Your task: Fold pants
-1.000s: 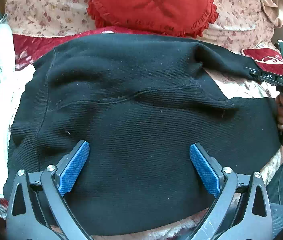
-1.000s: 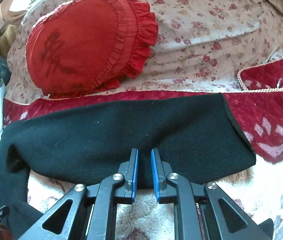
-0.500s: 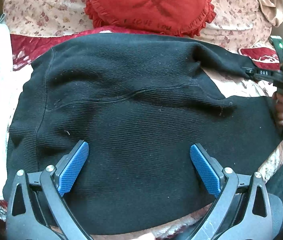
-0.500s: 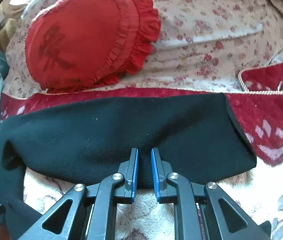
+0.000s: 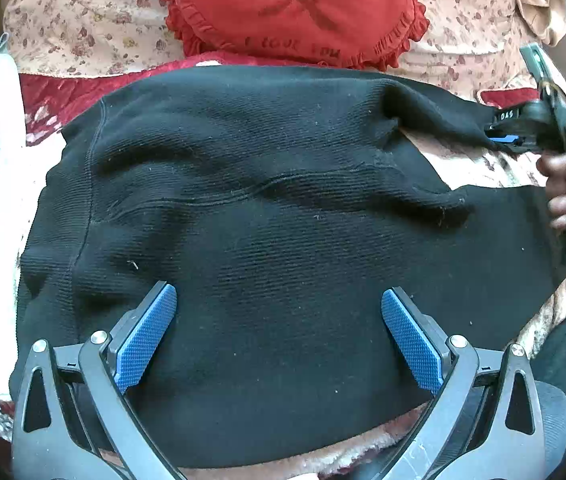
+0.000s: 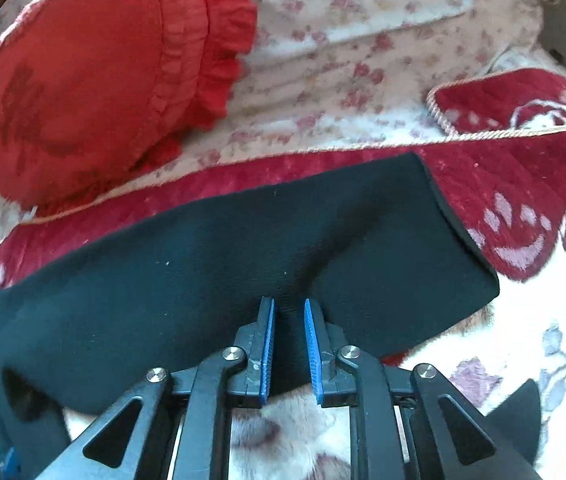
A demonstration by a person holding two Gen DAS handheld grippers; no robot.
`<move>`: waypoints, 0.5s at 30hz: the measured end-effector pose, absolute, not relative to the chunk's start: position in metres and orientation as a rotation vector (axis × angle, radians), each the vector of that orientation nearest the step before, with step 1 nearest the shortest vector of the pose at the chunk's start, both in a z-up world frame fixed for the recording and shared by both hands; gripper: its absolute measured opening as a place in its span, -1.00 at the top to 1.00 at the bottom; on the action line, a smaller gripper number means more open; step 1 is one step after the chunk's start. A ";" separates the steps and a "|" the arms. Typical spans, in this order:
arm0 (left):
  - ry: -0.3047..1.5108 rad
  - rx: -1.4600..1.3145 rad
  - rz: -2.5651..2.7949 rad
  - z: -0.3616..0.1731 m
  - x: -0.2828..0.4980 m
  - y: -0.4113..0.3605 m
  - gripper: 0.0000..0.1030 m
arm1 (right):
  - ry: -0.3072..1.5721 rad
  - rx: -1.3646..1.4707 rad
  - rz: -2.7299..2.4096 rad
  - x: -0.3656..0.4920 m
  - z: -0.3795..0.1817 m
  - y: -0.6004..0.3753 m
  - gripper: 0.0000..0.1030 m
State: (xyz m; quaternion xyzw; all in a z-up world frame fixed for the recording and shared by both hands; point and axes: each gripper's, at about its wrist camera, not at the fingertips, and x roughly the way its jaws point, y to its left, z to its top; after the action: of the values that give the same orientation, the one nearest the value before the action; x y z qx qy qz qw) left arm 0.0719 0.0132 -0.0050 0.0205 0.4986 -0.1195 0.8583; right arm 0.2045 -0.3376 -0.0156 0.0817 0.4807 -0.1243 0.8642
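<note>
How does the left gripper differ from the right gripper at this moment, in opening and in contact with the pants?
The left gripper is wide open; the right gripper is nearly closed, with a narrow gap. The left one holds nothing and sits over the broad part of the pants; the right one pinches the near edge of a leg. Both have blue pads and black frames.

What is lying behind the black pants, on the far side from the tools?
Behind the black pants a red frilled cushion rests on a floral cover, with a dark red blanket beside. Whatever lies directly under the pants is covered.
</note>
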 end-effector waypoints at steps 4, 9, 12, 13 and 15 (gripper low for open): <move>1.040 0.035 -0.247 -0.005 0.071 0.013 -0.98 | 0.977 0.134 -0.241 0.200 -0.016 -0.336 0.73; 1.040 0.036 -0.227 -0.005 0.069 0.011 -0.98 | 0.963 0.116 -0.216 0.197 -0.016 -0.336 0.73; 1.027 0.039 -0.230 -0.006 0.068 0.011 -0.98 | 0.958 0.084 -0.217 0.197 -0.016 -0.333 0.73; 1.023 0.039 -0.229 -0.006 0.068 0.012 -0.98 | 0.957 0.088 -0.215 0.197 -0.016 -0.334 0.73; 1.017 0.039 -0.226 -0.006 0.067 0.012 -0.98 | 0.955 0.095 -0.210 0.196 -0.017 -0.336 0.73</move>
State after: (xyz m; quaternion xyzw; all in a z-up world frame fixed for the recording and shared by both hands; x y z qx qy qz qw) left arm 0.0668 0.0116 -0.0063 0.0186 0.4860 -0.1081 0.8671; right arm 0.1962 -0.3357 -0.0165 0.0454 0.4587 -0.1007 0.8817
